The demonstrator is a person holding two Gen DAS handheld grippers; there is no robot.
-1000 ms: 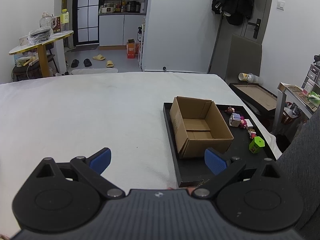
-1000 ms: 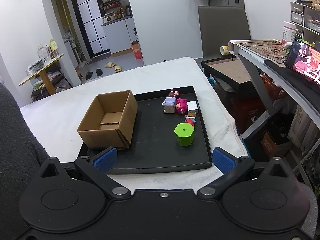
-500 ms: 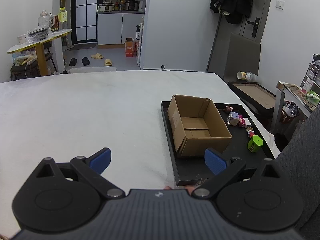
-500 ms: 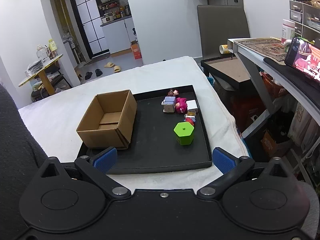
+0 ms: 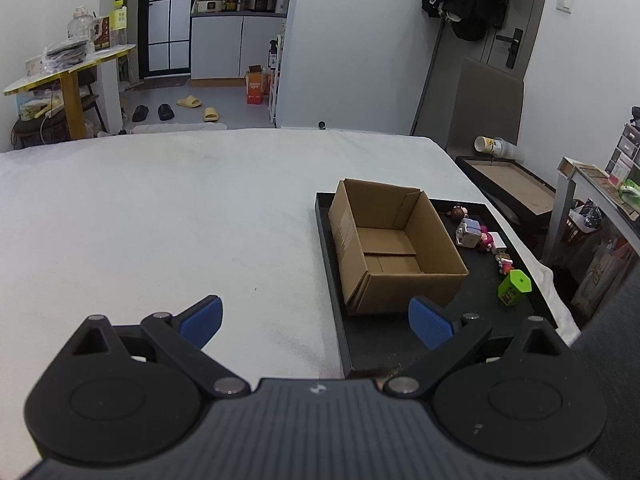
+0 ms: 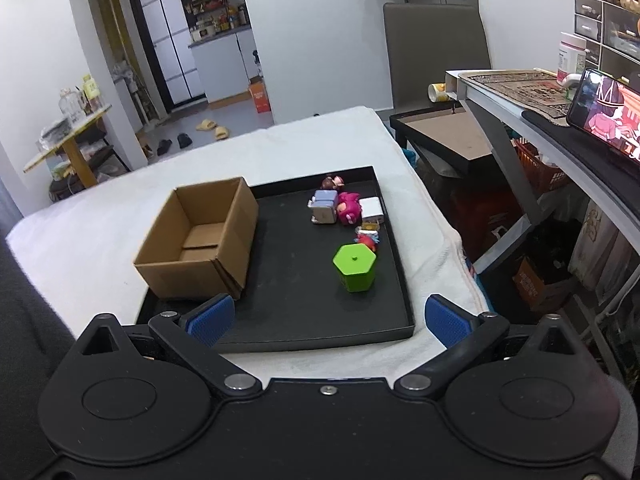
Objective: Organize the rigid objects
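- White-covered bed (image 5: 160,216): wide bare cloth left of the tray; kitchen doorway far behind.
- Black tray (image 6: 304,300) at the bed's right edge, low rim all round.
- Open box (image 6: 200,236) on the tray's left half.
- Green block (image 6: 355,267) and small toys (image 6: 340,208) along the tray's right side.
- Left gripper (image 5: 316,322) and right gripper (image 6: 328,318): both spread wide, holding nothing, near the tray's near edge.

A phone (image 6: 608,118) plays video on the desk (image 6: 520,92); slippers (image 5: 198,107) lie beyond.

Matt cardboard box (image 6: 198,242) on a smooth black tray (image 6: 304,300), white cloth (image 5: 160,216) beneath.
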